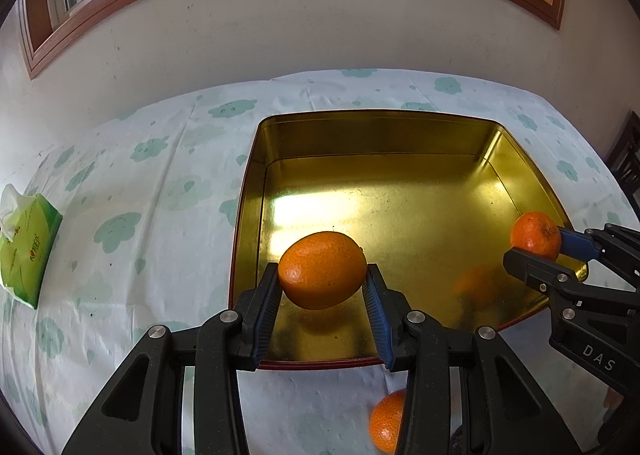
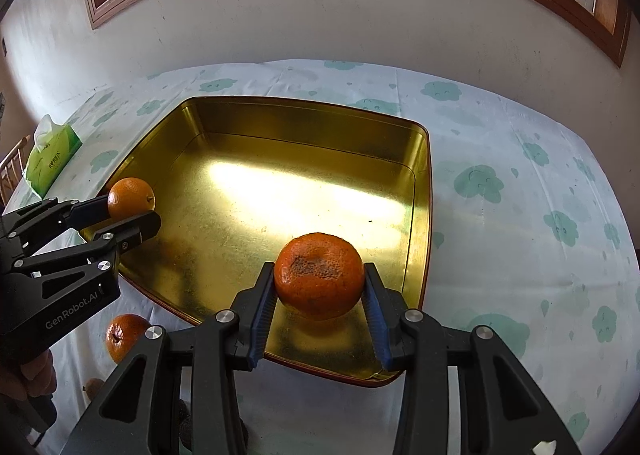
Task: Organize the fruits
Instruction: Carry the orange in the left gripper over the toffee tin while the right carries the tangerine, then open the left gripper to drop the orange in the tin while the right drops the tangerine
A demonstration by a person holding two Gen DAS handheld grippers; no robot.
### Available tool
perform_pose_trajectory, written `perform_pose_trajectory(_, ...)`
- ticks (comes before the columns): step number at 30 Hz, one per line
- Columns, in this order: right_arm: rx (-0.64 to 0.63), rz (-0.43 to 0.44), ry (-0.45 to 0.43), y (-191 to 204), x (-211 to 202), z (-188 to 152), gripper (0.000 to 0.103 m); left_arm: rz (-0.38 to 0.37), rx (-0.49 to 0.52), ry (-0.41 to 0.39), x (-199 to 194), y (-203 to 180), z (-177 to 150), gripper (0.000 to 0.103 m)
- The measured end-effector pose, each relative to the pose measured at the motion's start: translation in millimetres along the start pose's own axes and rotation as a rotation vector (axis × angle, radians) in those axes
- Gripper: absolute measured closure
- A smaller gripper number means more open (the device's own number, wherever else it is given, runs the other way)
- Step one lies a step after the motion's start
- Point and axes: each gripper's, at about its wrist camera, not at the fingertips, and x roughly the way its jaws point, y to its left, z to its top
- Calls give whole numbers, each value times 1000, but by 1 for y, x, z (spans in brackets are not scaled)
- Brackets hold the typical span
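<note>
Left wrist view: orange clamped between left gripper pads, above gold tin.

a third orange on the tablecloth is half hidden behind the left gripper's arm — its right side unseen. the tissue pack's print is too small to read. a small brownish thing at the table's near edge is too blurred to name.

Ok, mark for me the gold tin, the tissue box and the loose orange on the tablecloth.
gold tin (image 2: 308, 135), right wrist view, far inner wall.
tissue box (image 1: 28, 247), left wrist view, green top face.
loose orange (image 2: 122, 337), right wrist view, middle of its peel, beside the tin's near-left edge.
</note>
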Motion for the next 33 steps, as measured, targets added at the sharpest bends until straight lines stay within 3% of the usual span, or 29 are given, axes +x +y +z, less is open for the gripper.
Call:
perform_pose_trajectory(29, -17, -12, -2, -2, 0, 0, 62, 18, -44, 20, -4, -6, -5, 59)
perform_pose_trajectory(31, -15, -8, -5, -3, 0, 0, 61, 16, -48, 17, -5, -6, -5, 58)
perform_pose_trajectory(33, -15, 0, -2, -2, 1, 1, 59, 15, -56, 11, -5, -4, -5, 50)
